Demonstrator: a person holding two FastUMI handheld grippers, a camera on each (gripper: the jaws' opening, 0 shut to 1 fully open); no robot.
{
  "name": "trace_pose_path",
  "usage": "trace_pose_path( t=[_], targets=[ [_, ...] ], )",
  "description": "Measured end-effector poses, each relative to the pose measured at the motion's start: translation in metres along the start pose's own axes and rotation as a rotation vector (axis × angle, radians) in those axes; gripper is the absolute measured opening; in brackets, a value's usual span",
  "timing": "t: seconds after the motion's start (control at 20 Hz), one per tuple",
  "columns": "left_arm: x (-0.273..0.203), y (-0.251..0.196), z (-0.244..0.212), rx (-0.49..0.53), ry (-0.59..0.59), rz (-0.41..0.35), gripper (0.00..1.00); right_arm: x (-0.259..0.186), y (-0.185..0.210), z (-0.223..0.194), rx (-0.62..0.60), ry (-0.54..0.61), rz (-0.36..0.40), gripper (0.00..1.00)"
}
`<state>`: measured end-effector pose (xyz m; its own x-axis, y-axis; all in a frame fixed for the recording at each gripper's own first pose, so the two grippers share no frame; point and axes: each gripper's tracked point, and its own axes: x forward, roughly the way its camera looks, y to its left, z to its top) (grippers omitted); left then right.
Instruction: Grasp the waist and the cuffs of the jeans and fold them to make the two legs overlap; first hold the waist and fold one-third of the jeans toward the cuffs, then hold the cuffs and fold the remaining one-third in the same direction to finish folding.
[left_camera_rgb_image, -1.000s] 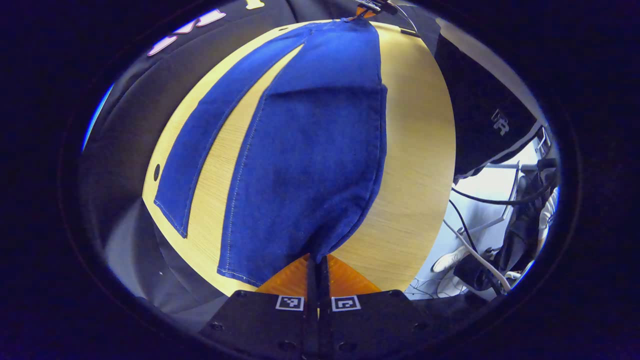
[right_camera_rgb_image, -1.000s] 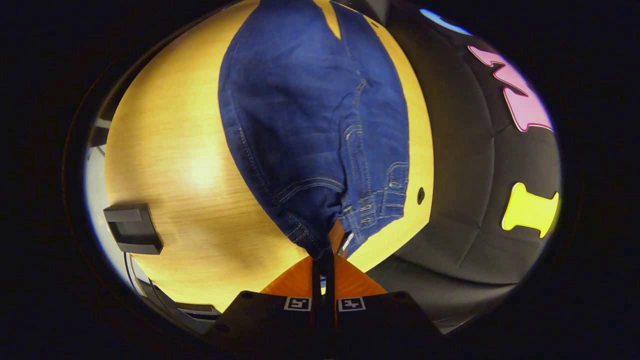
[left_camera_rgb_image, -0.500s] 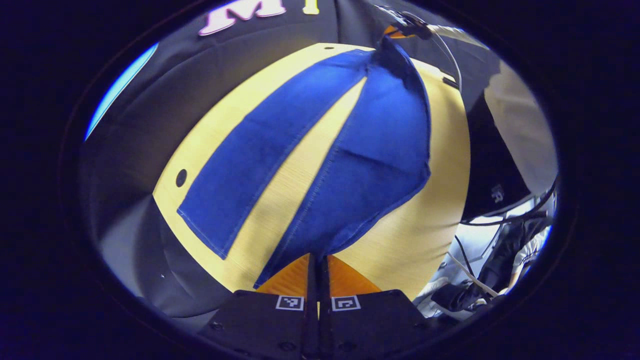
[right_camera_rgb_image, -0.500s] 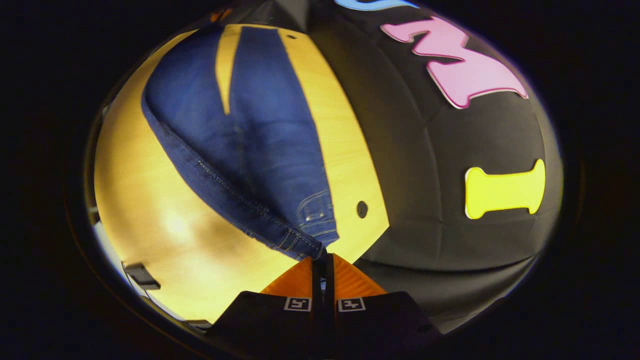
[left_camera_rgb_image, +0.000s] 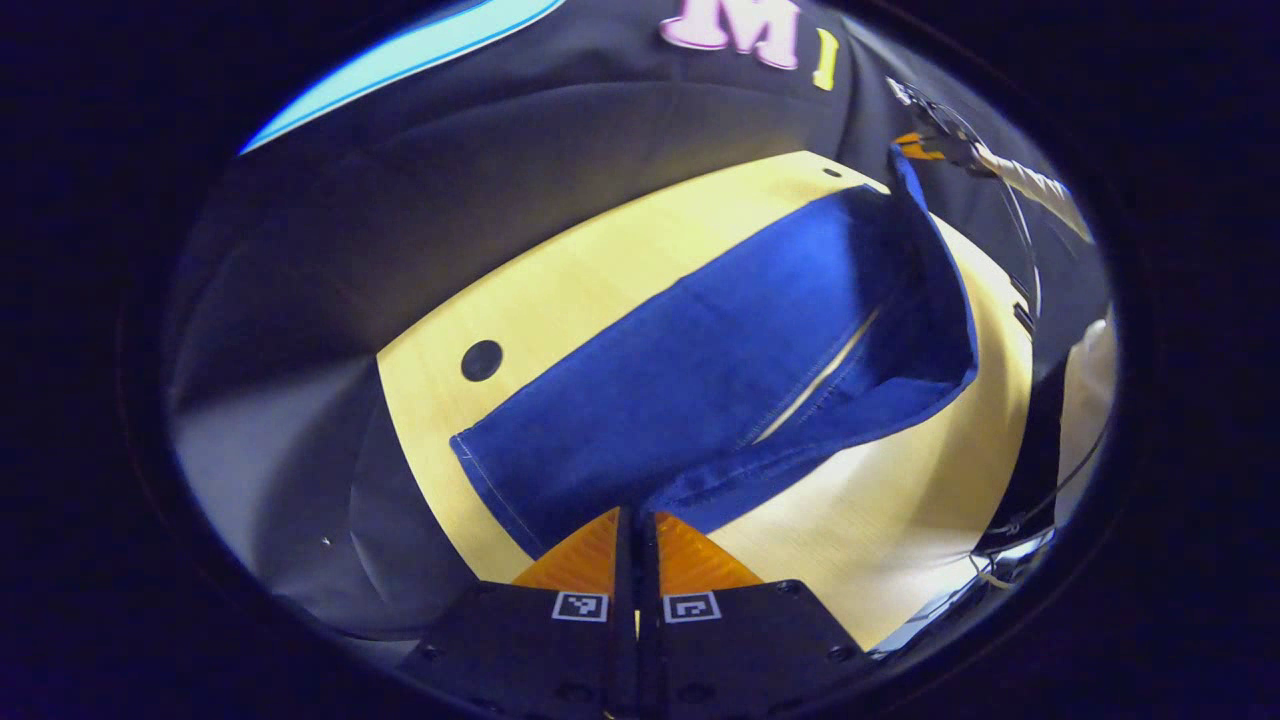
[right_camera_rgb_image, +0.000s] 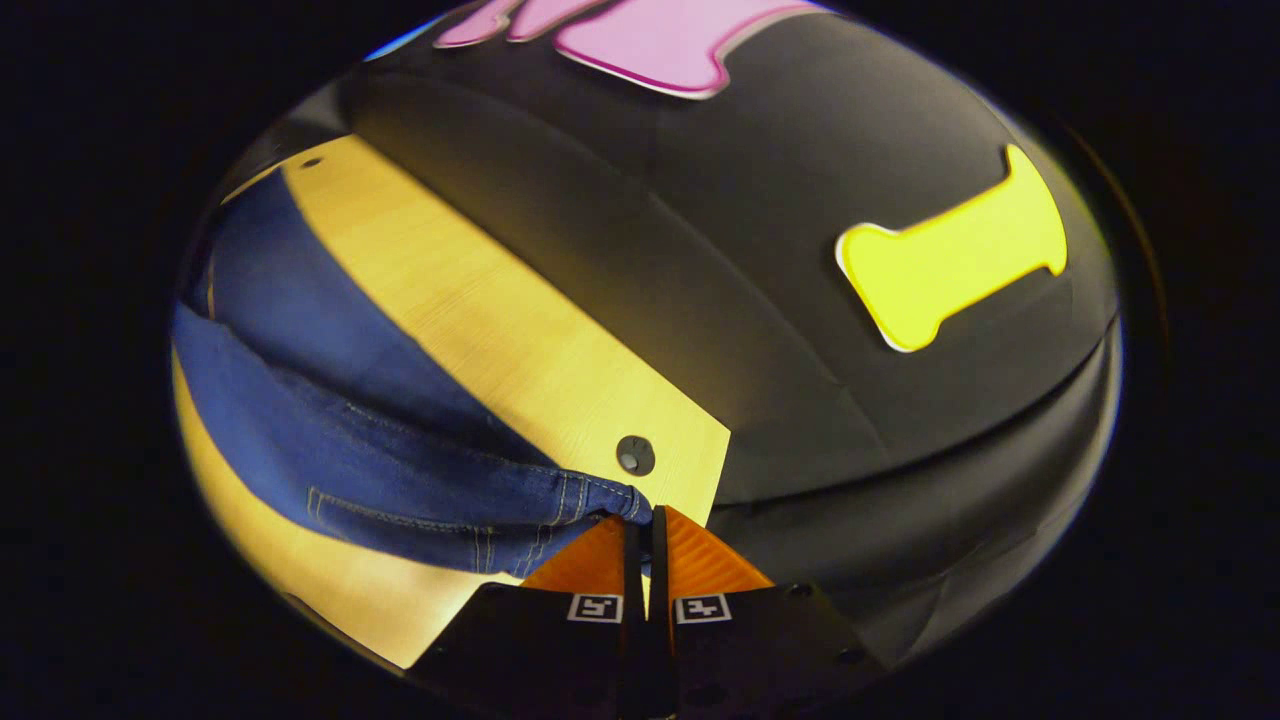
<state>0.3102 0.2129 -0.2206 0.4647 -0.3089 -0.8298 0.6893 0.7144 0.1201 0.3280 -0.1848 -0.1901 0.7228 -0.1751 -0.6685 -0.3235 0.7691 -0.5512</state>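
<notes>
Jeans (left_camera_rgb_image: 700, 380): cuff clenched in left claw (left_camera_rgb_image: 636, 520), waist corner pinched in right claw (right_camera_rgb_image: 648, 522). Near leg lifted, sagging over far leg flat on tabletop (left_camera_rgb_image: 560, 290). Denim soft, weighty; grip hems, seams.

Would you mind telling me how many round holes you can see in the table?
2 in each view: left gripper view, one hole beside the jeans' cuff, another at the far edge; right gripper view, one nearby, one far. Jeans may hide others.
</notes>
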Motion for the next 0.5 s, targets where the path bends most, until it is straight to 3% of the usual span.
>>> trace_pose_path(
  t=[0.05, 0.25, 0.4, 0.5],
  targets=[
    [0.008, 0.013, 0.003, -0.005, 0.0, 0.023, 0.06, 0.017, -0.006, 0.0, 0.041, 0.018, -0.023, 0.04],
    [0.062, 0.064, 0.019, -0.079, 0.001, 0.117, 0.06, 0.066, -0.017, -0.014, 0.117, 0.087, -0.079, 0.04],
    [0.091, 0.071, 0.016, -0.107, 0.007, 0.153, 0.06, 0.085, 0.004, -0.016, 0.02, 0.094, -0.051, 0.05],
    [0.105, 0.079, 0.018, -0.113, 0.01, 0.225, 0.07, 0.076, 0.012, -0.019, -0.052, 0.112, -0.07, 0.05]
  ],
)
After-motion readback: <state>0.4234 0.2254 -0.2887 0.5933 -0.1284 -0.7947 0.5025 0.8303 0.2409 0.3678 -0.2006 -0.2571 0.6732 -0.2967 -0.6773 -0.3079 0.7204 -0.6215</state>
